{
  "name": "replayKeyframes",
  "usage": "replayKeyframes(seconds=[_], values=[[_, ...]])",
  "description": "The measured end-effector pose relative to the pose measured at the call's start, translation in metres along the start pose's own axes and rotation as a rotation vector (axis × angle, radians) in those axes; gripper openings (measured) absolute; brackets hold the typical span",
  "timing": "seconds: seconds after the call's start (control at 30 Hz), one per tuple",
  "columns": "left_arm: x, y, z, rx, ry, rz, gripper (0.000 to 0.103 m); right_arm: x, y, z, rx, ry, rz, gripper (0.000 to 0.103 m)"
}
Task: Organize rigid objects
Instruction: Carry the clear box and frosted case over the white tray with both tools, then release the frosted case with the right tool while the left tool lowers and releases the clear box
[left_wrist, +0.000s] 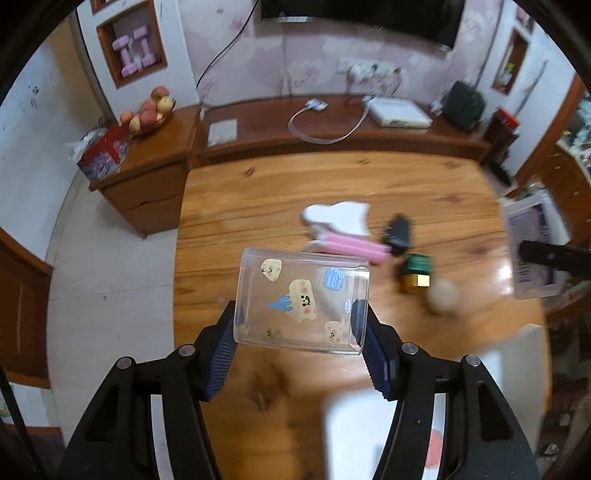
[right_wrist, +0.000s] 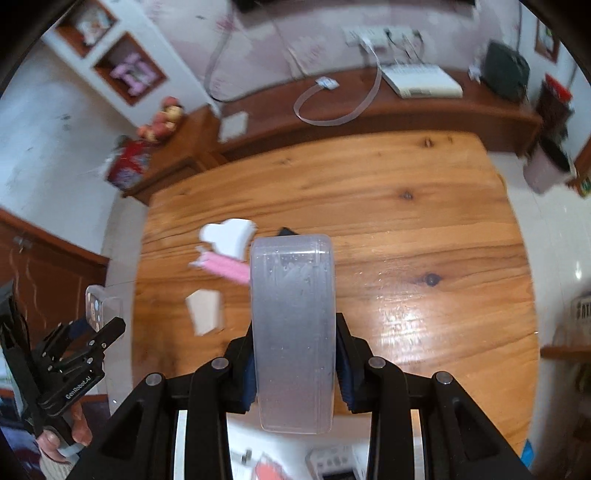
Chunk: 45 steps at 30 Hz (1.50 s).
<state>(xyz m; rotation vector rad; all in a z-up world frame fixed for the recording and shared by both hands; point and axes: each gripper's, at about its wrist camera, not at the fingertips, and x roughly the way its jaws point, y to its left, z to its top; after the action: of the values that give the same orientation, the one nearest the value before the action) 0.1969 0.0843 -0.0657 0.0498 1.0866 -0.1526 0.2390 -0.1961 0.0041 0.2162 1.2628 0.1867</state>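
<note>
My left gripper (left_wrist: 297, 312) is shut on a clear plastic box (left_wrist: 301, 295) with cartoon stickers, its blue pads (left_wrist: 221, 354) pressing both sides, above the wooden table (left_wrist: 258, 192). In the right wrist view, my right gripper (right_wrist: 295, 332) is shut on a frosted translucent lid (right_wrist: 293, 325) held edge-on above the table (right_wrist: 406, 221). That lid (left_wrist: 532, 251) also shows at the right edge of the left wrist view. The left gripper (right_wrist: 92, 332) with its clear box (right_wrist: 98, 302) shows at the lower left of the right wrist view, in a person's hand (right_wrist: 79, 432).
On the table lie a white heart-shaped box (left_wrist: 336, 216), a pink bar (left_wrist: 354, 247), a black object (left_wrist: 399, 232), a green and gold bottle (left_wrist: 415, 273) and a beige ball (left_wrist: 443, 295). White sheets (left_wrist: 362, 424) lie near the front edge. A low cabinet (left_wrist: 332, 133) runs behind.
</note>
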Motion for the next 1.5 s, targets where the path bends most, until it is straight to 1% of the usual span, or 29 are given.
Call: replayKeyframes(seconds=[0.03,0.13,0.2,0.3,0.33,0.43,0.5,0.57,0.6,0.7,0.77,0.83,0.9,1.03,1.23,1.43,1.47,1.5], values=[[-0.018,-0.007,-0.005,0.004,-0.022,-0.025,0.064,-0.012,0.005,-0.007,-0.019,-0.019,0.006,0.034],[-0.052,-0.028,-0.017,0.023,-0.066,-0.072,0.064,-0.048,0.020,-0.031,-0.092,-0.086,0.016,0.034],[-0.070,-0.044,-0.028,0.042,-0.083,-0.086,0.064,-0.070,0.029,-0.052,-0.141,-0.123,0.021,0.034],[-0.084,-0.061,-0.048,0.047,-0.100,-0.131,0.064,-0.090,0.037,-0.082,-0.186,-0.153,0.057,0.034],[-0.086,-0.065,-0.056,0.047,-0.105,-0.129,0.064,-0.095,0.040,-0.096,-0.205,-0.164,0.063,0.034],[-0.086,-0.074,-0.081,0.037,-0.117,-0.112,0.064,-0.101,0.041,-0.134,-0.249,-0.177,0.076,0.034],[-0.081,-0.075,-0.095,0.008,-0.106,-0.125,0.064,-0.094,0.042,-0.160,-0.277,-0.159,0.094,0.034],[-0.071,-0.073,-0.112,-0.045,-0.077,-0.166,0.064,-0.083,0.041,-0.186,-0.304,-0.129,0.107,0.034],[-0.066,-0.073,-0.119,-0.062,-0.068,-0.166,0.064,-0.075,0.040,-0.197,-0.315,-0.116,0.103,0.034],[-0.047,-0.072,-0.138,-0.084,-0.036,-0.124,0.064,-0.056,0.037,-0.219,-0.334,-0.086,0.089,0.034],[-0.029,-0.070,-0.148,-0.110,0.013,-0.138,0.064,-0.044,0.036,-0.232,-0.352,-0.074,0.076,0.034],[-0.017,-0.069,-0.156,-0.132,0.047,-0.150,0.064,-0.030,0.033,-0.239,-0.360,-0.058,0.052,0.034],[-0.005,-0.070,-0.162,-0.143,0.070,-0.150,0.064,-0.016,0.030,-0.243,-0.352,-0.029,0.052,0.034],[0.004,-0.077,-0.172,-0.134,0.075,-0.134,0.064,0.001,0.023,-0.248,-0.324,0.015,0.055,0.035],[0.013,-0.083,-0.178,-0.127,0.077,-0.139,0.065,0.015,0.028,-0.252,-0.345,0.060,0.057,0.035],[0.021,-0.087,-0.183,-0.114,0.088,-0.115,0.065,0.026,0.035,-0.257,-0.371,0.093,0.038,0.036],[0.022,-0.087,-0.184,-0.114,0.092,-0.111,0.065,0.027,0.035,-0.258,-0.374,0.096,0.036,0.036],[0.023,-0.087,-0.184,-0.114,0.095,-0.109,0.065,0.029,0.036,-0.258,-0.375,0.098,0.036,0.040]])
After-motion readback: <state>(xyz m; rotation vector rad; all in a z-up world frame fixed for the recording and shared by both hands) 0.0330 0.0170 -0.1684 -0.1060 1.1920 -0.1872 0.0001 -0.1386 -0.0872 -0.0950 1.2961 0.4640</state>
